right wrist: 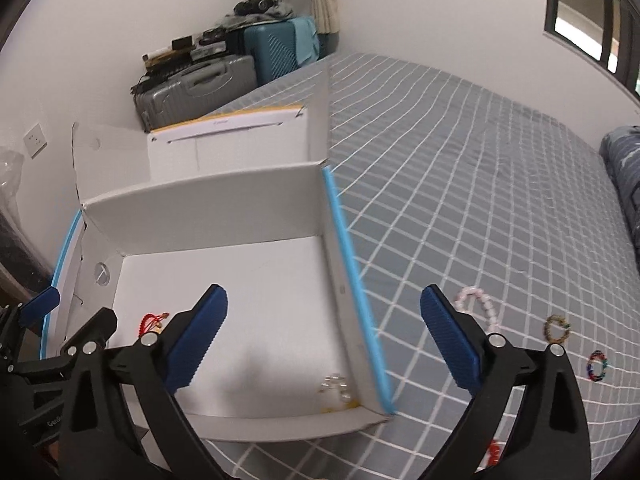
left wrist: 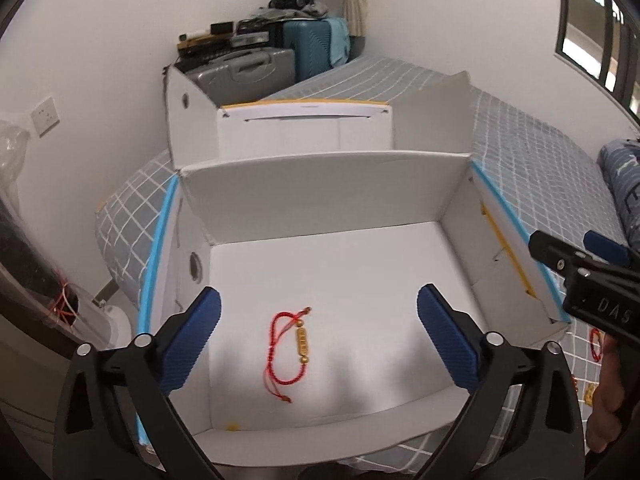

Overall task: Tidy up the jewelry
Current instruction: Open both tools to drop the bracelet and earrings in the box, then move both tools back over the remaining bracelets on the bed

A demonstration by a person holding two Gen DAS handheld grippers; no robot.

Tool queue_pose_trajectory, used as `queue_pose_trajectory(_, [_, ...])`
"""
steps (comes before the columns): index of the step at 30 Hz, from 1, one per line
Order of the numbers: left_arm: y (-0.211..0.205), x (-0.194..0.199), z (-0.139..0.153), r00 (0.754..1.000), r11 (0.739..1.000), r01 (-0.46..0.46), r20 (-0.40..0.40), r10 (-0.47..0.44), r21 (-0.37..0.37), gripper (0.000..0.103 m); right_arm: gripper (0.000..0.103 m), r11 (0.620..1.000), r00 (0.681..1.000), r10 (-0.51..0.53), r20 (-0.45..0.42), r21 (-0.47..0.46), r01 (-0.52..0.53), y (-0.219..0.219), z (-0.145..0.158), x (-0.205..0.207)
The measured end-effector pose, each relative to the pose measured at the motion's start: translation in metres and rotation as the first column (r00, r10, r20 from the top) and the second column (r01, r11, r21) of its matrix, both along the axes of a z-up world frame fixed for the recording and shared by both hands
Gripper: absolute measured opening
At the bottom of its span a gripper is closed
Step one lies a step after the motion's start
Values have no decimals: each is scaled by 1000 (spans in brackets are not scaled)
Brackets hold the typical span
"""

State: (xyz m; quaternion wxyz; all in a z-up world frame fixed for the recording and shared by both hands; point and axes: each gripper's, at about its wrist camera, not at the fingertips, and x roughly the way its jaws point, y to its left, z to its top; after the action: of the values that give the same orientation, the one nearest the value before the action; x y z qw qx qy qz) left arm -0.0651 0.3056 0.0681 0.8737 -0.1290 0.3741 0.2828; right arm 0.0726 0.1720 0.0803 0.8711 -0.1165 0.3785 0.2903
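A white cardboard box (left wrist: 320, 192) with blue edge tape lies open on a grey checked bed. A red cord bracelet with gold beads (left wrist: 290, 350) lies on the box floor; it also shows in the right wrist view (right wrist: 152, 322). My left gripper (left wrist: 318, 344) is open and empty just above it. My right gripper (right wrist: 324, 344) is open and empty over the box's right wall (right wrist: 352, 280). A clear bead bracelet (right wrist: 336, 386) lies in the box's near right corner. On the bedsheet lie a pink bead bracelet (right wrist: 482, 304), a brown one (right wrist: 556, 328) and a multicoloured one (right wrist: 597, 365).
The box lid (left wrist: 304, 128) stands open behind the box. Suitcases (left wrist: 256, 68) are stacked against the far wall. A folded blue quilt (right wrist: 624, 172) lies at the right. My right gripper's body (left wrist: 592, 280) shows beside the box. More red jewelry (right wrist: 494, 450) lies under the right gripper.
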Motion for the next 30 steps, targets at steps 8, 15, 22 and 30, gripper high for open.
queue_pose_trajectory(8, [-38,19,10,996,996,84,13,-84,2,97,95,996,995,-86,43,15,86,-61,20,14])
queue_pose_trajectory(15, [-93,39,18,980,979,195,19,-196,55,97,95,981,977,-193,94,27,191,-125,26,24])
queue_pose_trajectory(22, [-155,61,11,949,948,314,17,-315,49,97,95,958,954,-287,87,10,287,-199,21,44])
queue_pose_trajectory(30, [-219,97,-8,904,904,428,-6,-428,6,97,95,906,906,-422,44,-29,423,-298,-4,74])
